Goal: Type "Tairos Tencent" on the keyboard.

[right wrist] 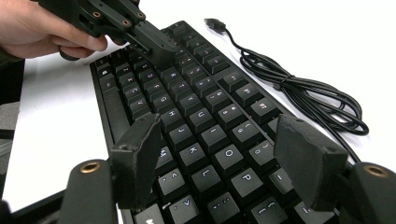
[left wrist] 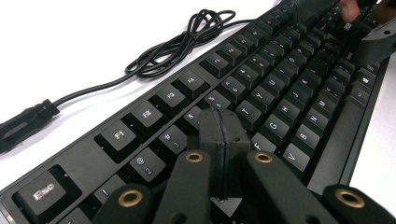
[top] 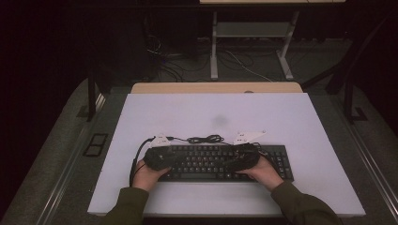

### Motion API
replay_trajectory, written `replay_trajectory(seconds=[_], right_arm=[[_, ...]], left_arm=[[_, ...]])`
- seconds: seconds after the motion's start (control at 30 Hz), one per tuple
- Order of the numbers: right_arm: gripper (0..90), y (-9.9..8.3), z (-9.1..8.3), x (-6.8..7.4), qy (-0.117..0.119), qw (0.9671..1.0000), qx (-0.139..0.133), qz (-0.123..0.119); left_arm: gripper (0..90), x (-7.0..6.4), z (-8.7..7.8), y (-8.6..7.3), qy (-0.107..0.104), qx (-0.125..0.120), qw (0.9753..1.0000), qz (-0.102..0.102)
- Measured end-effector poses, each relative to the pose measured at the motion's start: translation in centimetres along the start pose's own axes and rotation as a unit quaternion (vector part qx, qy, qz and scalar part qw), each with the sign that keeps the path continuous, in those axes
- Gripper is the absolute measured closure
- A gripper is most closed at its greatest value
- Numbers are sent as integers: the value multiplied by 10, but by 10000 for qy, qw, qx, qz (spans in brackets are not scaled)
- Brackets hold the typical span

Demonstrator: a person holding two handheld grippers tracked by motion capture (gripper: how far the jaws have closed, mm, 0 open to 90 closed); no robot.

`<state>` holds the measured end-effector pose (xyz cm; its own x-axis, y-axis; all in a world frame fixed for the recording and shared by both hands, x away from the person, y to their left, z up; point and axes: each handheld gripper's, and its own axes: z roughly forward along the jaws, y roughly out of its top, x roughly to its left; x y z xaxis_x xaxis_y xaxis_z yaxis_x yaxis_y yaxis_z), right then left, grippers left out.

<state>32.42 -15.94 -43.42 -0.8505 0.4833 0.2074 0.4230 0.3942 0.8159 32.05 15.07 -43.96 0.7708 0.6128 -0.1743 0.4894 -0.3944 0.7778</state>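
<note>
A black keyboard (top: 211, 161) lies across the near middle of the white table top (top: 291, 122). My left gripper (top: 170, 157) is over the keyboard's left end. In the left gripper view its jaws are pressed together with nothing between them, and the gripper (left wrist: 218, 122) has its tip low over the keys near the number row. From the right gripper view, the left gripper (right wrist: 156, 43) has its tip down at the keys. My right gripper (right wrist: 222, 156) hovers open above the O, P and L keys (right wrist: 229, 154), over the keyboard's right half (top: 234, 161).
The keyboard's black cable (top: 205, 138) lies coiled just behind it, and its loose USB plug (left wrist: 25, 122) rests on the table. A wooden edge (top: 216, 87) bounds the table's far side. A desk frame and cables stand on the floor beyond.
</note>
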Motion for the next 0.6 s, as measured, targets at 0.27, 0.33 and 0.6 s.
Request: replay_trajectory(seconds=[0.27,0.33,0.6], right_arm=[[315,0,0,0,-1,10000,7,-10],[315,0,0,0,-2,10000,8,-8],[315,1,0,0,7,10000,-36,-11]], left_arm=[[888,0,2,-1,19,70,10000,24],[888,-1,2,0,21,66,10000,-1],[888,-1,0,1,20,10,10000,-5]])
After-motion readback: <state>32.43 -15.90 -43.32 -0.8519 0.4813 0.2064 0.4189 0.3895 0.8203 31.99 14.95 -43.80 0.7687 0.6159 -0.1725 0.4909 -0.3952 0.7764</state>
